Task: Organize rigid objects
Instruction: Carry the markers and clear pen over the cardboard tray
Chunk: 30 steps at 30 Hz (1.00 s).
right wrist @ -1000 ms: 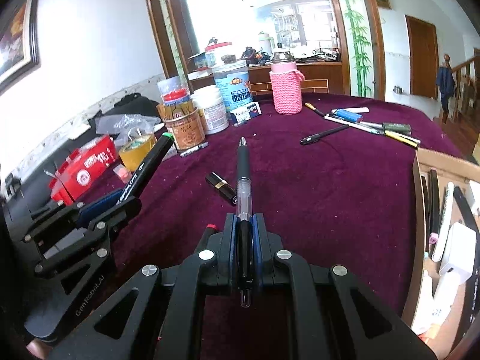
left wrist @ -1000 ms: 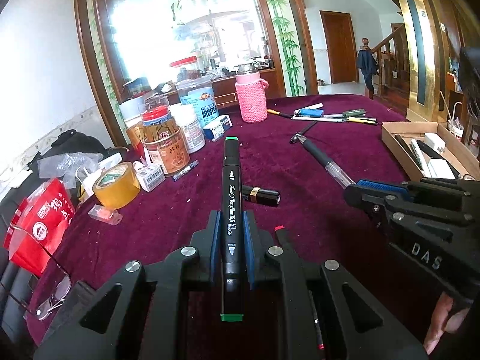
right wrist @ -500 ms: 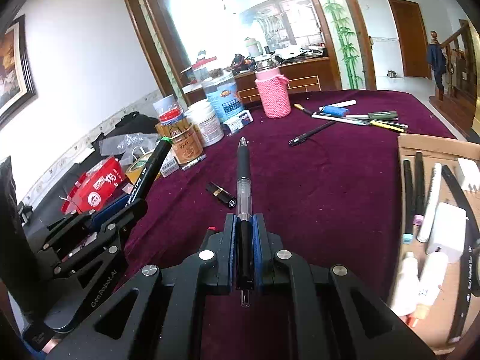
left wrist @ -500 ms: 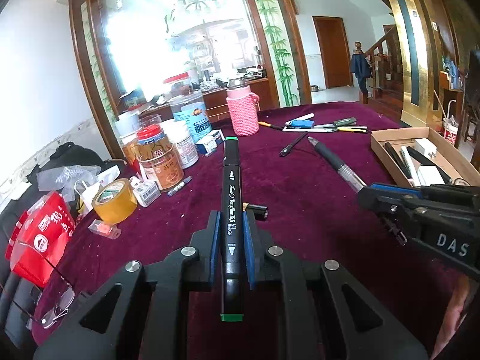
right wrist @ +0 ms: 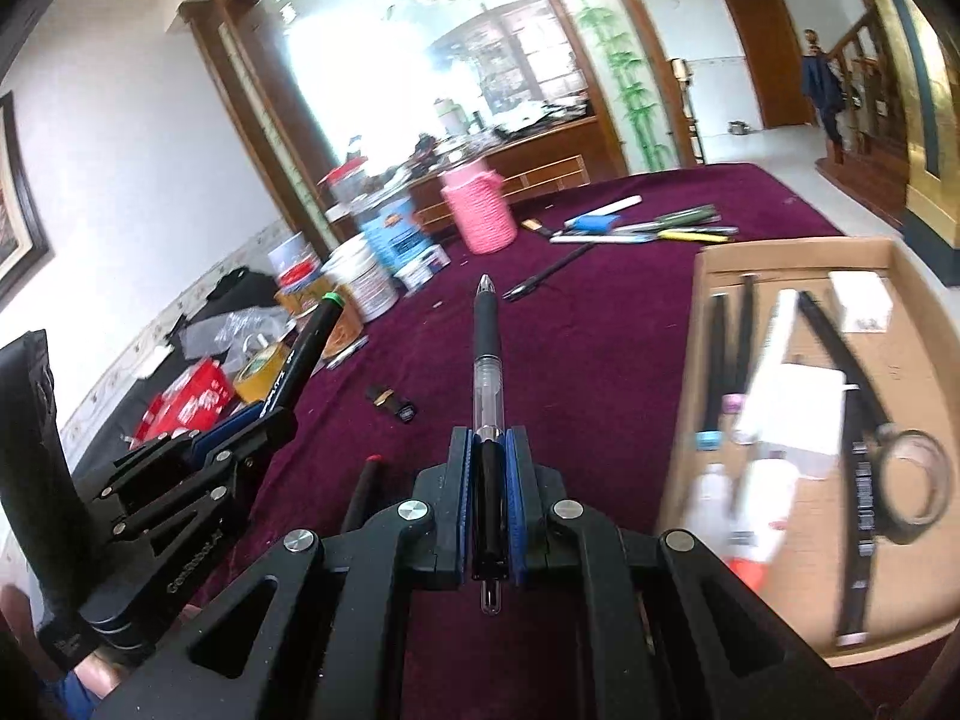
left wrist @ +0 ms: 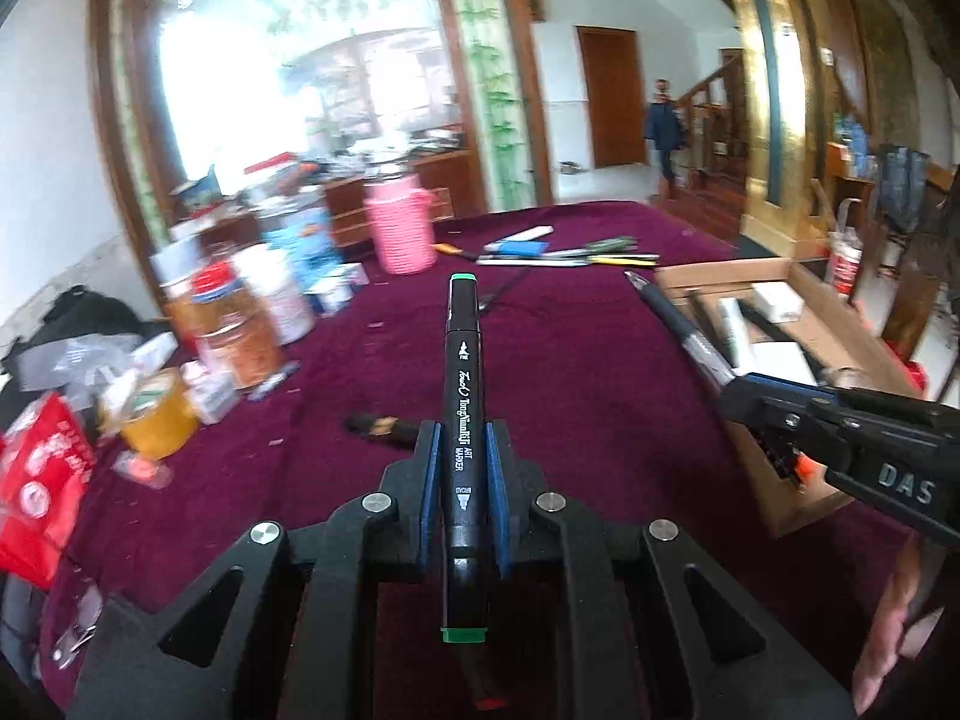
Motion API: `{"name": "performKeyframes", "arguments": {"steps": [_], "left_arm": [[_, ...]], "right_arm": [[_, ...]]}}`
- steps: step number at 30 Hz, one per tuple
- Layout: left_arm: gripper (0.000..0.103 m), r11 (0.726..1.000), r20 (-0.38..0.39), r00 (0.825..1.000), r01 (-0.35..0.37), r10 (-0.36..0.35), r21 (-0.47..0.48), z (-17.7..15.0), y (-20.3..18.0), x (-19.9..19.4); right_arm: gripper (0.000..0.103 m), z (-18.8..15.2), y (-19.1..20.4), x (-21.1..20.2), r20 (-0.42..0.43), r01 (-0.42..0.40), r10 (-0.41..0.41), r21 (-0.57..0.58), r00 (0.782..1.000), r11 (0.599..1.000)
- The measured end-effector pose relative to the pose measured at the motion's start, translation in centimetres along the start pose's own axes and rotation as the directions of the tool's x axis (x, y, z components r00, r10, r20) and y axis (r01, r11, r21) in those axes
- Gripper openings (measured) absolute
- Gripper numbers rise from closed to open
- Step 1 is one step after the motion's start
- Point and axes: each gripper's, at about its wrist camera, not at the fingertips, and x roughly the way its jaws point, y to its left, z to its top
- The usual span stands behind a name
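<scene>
Left gripper (left wrist: 461,474) clamped on a black art marker (left wrist: 462,396) with green end caps — its long axis runs straight out along the fingers, pointing away over the maroon tablecloth (left wrist: 570,372).

Right gripper (right wrist: 486,468) closed on a gel pen (right wrist: 487,360), clear barrel, tip forward, same fore-aft lie.

Cardboard tray (right wrist: 798,252) sits to the right of both tools, already holding pens, tape and white boxes laid roughly lengthwise. Right gripper is just beside its near-left wall; left gripper is farther off. Judgement: the pen goes in first, swung right and kept parallel to the stowed pens.

Beyond — a lipstick tube (right wrist: 391,403), loose pens (right wrist: 636,228), and a pink knitted bottle (right wrist: 478,213).
</scene>
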Motion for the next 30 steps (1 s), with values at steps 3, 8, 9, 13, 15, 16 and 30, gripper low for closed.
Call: {"name": "performKeyframes", "arguments": {"steps": [3,8,9,13,15,16,30], "left_arm": [[0.012,0.994,-0.031,0.994,0.106,-0.105,0.011,1.1,-2.4,0.3],[0.012,0.967,-0.091,0.964,0.252,-0.249,0.025,3.1,-6.9,1.5],[0.012,0.961,-0.103,0.957,0.276,-0.272,0.027,3.4,-7.7,1.8],[0.012,0.934,-0.163,0.926,0.354,-0.341,0.052,4.3,-12.5,3.4],[0.012,0.922,-0.189,0.913,0.380,-0.362,0.071,4.4,-14.8,4.2],[0.012,0.920,-0.195,0.910,0.386,-0.366,0.075,4.4,-15.5,4.4],[0.012,0.898,-0.325,0.853,0.440,-0.407,0.030,3.2,-19.6,8.2]], "right_arm": [[0.009,0.8,-2.5,-1.5,0.013,0.035,-0.035,0.034,0.999,0.999],[0.009,2.1,-6.7,-4.1,0.036,0.105,-0.109,0.079,0.993,0.991],[0.009,2.4,-7.6,-4.6,0.040,0.125,-0.129,0.088,0.991,0.988],[0.009,3.2,-11.1,-6.3,0.040,0.188,-0.195,0.132,0.980,0.973],[0.010,3.4,-12.1,-6.5,0.025,0.219,-0.225,0.131,0.974,0.967],[0.010,3.3,-12.8,-6.5,0.013,0.246,-0.250,0.126,0.968,0.961],[0.010,3.5,-15.9,-4.8,-0.123,0.369,-0.358,0.091,0.926,0.925]]}}
